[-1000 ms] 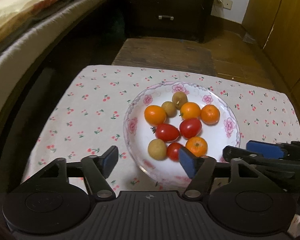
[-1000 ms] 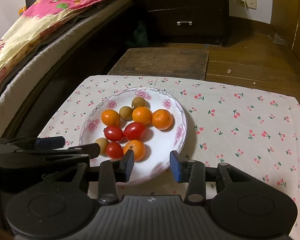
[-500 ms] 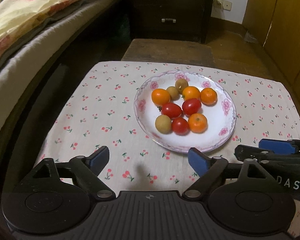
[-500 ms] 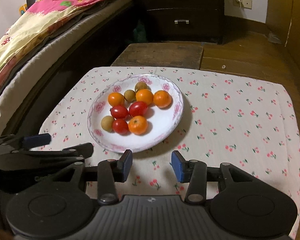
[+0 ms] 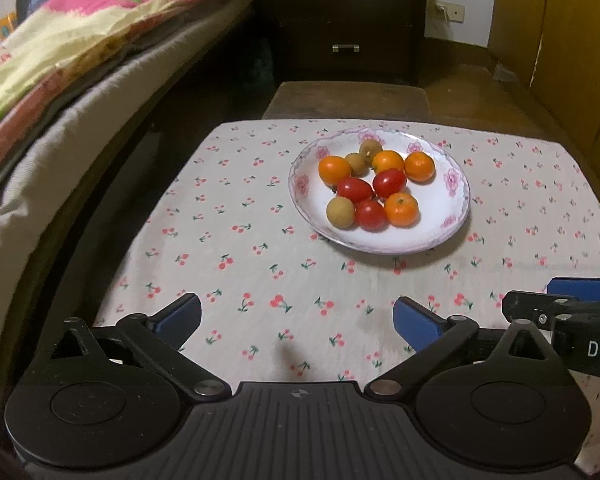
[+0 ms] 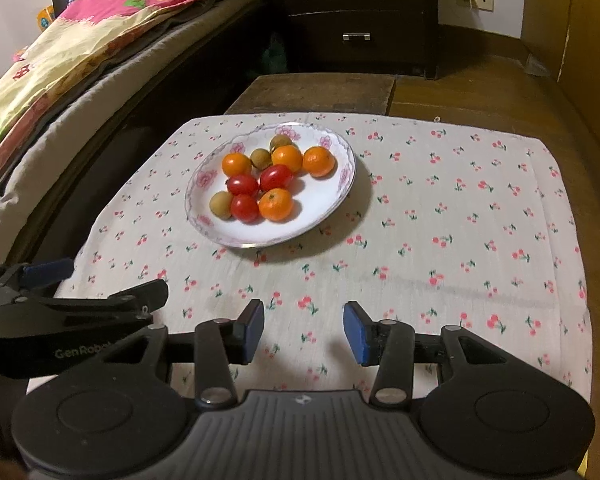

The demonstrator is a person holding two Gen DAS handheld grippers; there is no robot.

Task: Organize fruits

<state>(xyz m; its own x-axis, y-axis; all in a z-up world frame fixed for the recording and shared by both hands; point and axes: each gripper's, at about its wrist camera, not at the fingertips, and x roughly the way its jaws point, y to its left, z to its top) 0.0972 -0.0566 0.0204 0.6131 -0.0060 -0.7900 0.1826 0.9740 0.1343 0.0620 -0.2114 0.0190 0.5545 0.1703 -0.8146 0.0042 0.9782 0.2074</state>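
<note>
Left gripper (image 5: 296, 316): I'm holding it spread wide, gripping nothing, near the plate (image 5: 452, 220).
Right gripper (image 6: 304, 330): hanging released, empty, beside it.
Fruits (image 5: 374, 188): sitting clustered on the plate.

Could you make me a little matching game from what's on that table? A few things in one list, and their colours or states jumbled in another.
Things:
1. plate
2. nearest round fruit on the left
3. cherry tomato
4. left hand-held gripper

Descriptions:
a. red
b. wide open, holding nothing
c. white with a pink flower rim
d. tan-brown

Pairs: 1-c, 2-d, 3-a, 4-b
</note>
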